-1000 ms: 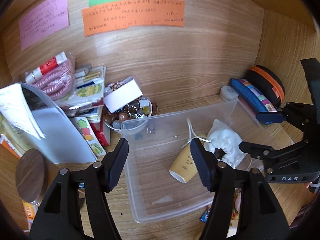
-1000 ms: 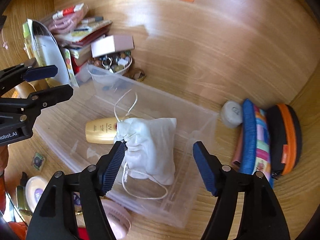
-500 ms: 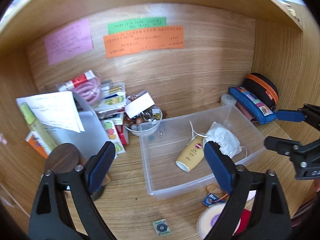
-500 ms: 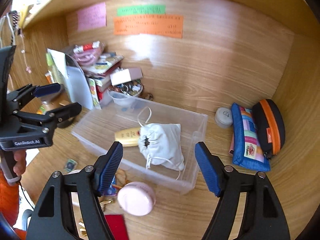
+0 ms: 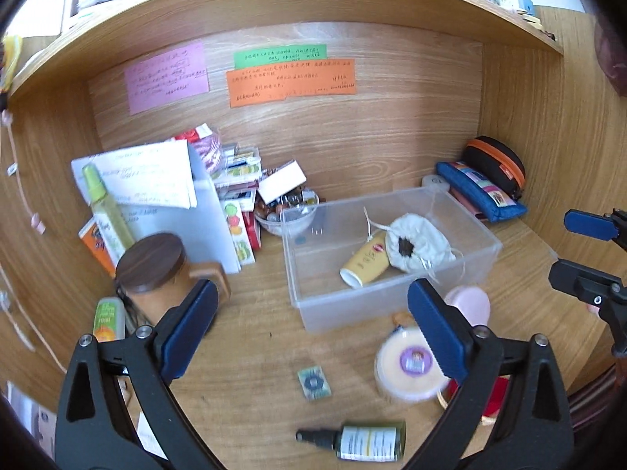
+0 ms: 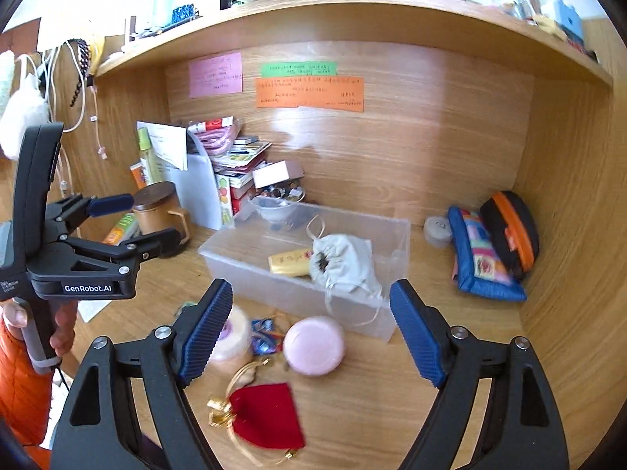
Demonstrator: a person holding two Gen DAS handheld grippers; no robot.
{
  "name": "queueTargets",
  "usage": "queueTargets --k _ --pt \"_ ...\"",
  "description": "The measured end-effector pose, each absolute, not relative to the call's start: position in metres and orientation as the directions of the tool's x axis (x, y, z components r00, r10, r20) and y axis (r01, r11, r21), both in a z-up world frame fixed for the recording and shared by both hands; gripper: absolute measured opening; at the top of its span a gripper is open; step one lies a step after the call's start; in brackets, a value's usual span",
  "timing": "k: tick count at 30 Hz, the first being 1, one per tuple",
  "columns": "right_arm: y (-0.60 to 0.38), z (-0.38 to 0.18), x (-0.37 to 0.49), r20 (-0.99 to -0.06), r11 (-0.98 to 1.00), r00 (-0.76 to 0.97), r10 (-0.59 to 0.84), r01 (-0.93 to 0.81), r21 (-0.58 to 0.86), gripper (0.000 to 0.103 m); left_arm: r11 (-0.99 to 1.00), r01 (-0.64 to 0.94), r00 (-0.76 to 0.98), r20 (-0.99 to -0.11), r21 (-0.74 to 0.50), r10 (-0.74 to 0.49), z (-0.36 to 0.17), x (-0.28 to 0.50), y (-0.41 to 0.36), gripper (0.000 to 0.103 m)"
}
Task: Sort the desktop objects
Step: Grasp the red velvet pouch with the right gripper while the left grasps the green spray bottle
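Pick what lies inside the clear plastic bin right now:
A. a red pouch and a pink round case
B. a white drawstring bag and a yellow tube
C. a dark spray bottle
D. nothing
B: the white drawstring bag and the yellow tube lie side by side inside the clear plastic bin.

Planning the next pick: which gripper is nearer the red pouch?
Right. The red pouch lies just below the right gripper, between its open fingers. The left gripper hovers far off by the wooden-lidded mug.

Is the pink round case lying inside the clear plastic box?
No, the pink round case lies on the desk in front of the clear plastic box, outside its near wall.
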State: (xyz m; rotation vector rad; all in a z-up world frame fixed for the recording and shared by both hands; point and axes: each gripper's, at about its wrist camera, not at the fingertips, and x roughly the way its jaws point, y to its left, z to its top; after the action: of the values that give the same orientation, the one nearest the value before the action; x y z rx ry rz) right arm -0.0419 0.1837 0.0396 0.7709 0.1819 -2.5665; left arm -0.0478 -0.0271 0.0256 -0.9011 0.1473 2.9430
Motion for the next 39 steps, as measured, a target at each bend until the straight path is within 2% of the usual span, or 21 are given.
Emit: queueTargets --k 11,24,33,36,38,39 --pt "0.194 -0.001 -0.02 -0.585 -0.877 -0.68 -0.443 0.464 0.125 0.08 -0.993 -0.107 -0.785 -0.617 0.046 0.056 -0.013 -0.002 -0.028 0.099" --pt "0.17 -0.059 -0.001 -0.672 -0.853 -0.588 -0.449 0.506 0.128 0.08 -0.995 -0.088 -0.671 -0.736 -0.05 0.096 -0.075 0.014 -0.038 0.099" --pt "0.163 -0.085 -0.005 -0.702 -0.863 -0.567 -0.43 0.488 0.134 0.08 -0.993 -0.08 -0.634 -0.764 -0.088 0.119 -0.095 0.003 -0.037 0.099" --pt "0.159 -0.089 -0.004 -0.702 -0.866 -0.58 -0.414 0.488 0.108 0.073 -0.993 -0.077 -0.636 -0.762 -0.088 0.117 -0.097 0.0 -0.037 0.099" --pt "0.156 -0.09 -0.005 -0.703 -0.863 -0.58 -0.412 0.496 0.096 0.063 -0.993 -0.075 -0.639 -0.76 -0.087 0.114 -0.097 -0.001 -0.037 0.099" --pt "0.155 -0.091 -0.005 -0.704 -0.861 -0.578 -0.412 0.5 0.093 0.055 -0.993 -0.075 -0.641 -0.759 -0.089 0.116 -0.097 -0.001 -0.037 0.098"
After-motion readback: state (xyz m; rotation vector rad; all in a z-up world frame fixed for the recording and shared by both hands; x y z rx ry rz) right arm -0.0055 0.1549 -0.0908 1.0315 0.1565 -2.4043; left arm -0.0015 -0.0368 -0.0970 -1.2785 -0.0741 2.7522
